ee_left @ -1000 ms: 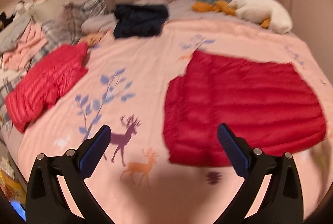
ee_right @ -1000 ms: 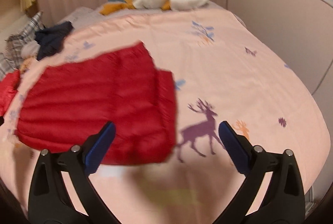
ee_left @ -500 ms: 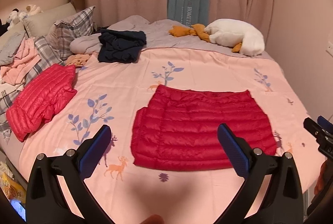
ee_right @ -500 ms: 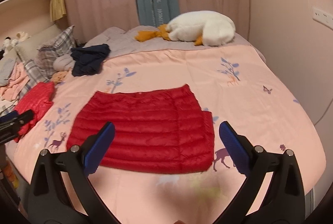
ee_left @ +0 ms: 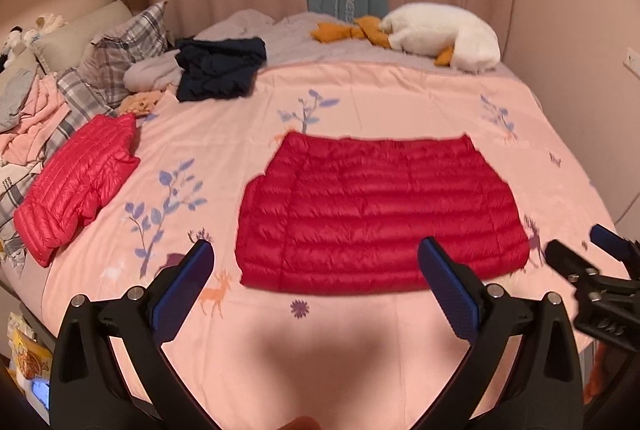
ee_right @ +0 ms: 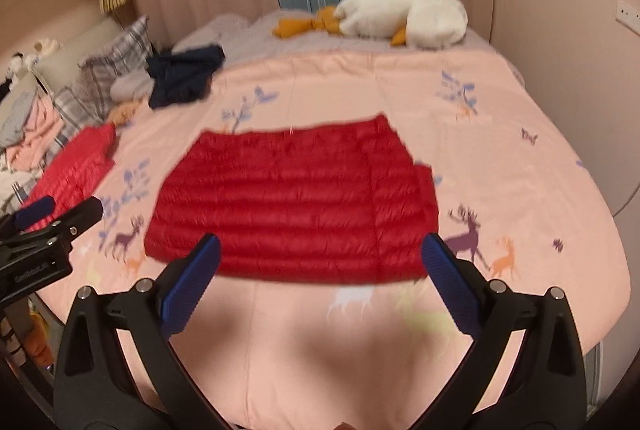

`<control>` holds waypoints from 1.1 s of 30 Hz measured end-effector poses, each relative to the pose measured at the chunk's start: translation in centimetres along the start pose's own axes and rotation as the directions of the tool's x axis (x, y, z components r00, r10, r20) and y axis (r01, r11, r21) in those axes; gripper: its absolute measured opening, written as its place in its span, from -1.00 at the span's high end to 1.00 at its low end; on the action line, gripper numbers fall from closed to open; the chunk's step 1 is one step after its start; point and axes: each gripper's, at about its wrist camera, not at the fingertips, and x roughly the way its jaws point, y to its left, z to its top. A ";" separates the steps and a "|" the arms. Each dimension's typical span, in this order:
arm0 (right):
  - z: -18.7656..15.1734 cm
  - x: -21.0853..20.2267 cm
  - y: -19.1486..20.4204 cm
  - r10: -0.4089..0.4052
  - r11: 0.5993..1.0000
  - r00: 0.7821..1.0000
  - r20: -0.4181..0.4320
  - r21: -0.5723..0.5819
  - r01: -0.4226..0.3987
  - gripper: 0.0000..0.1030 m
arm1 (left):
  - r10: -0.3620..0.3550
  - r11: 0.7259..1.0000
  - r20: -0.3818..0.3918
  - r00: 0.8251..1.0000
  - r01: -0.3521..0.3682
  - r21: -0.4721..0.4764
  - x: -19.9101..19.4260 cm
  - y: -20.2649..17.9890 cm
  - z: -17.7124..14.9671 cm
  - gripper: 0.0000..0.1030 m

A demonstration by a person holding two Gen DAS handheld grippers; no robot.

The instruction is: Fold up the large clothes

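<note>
Two grippers hang over the near edge of the bed, and neither touches anything: the left gripper has its jaws spread wide with nothing between them, and the right gripper is spread just as wide, also holding nothing. Two red quilted jackets lie on the pink cover — the dark red jacket folded flat into a broad panel in the middle of the bed, just beyond both sets of blue fingertips, and a brighter red jacket well apart from it at the left edge, near the pillows. One dark navy garment sits bunched farther back, beside a plaid pillow. One white plush goose (orange beak and feet) lies along the far side. Printed deer and leafy sprigs dot the cover — the right wrist view is blurred, so their count is unclear there.
</note>
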 end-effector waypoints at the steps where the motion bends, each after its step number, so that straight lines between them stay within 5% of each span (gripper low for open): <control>1: -0.2 0.2 0.2 0.002 1.000 1.000 -0.005 -0.005 -0.002 -0.96 | 0.002 1.000 -0.006 1.000 -0.002 0.005 0.1 -0.1 -0.2 -0.97; 33: 0.3 0.7 0.8 -0.009 0.999 1.000 0.004 -0.035 0.009 -0.96 | 0.015 1.000 -0.004 1.000 -0.015 0.022 0.1 -0.5 -0.5 -0.97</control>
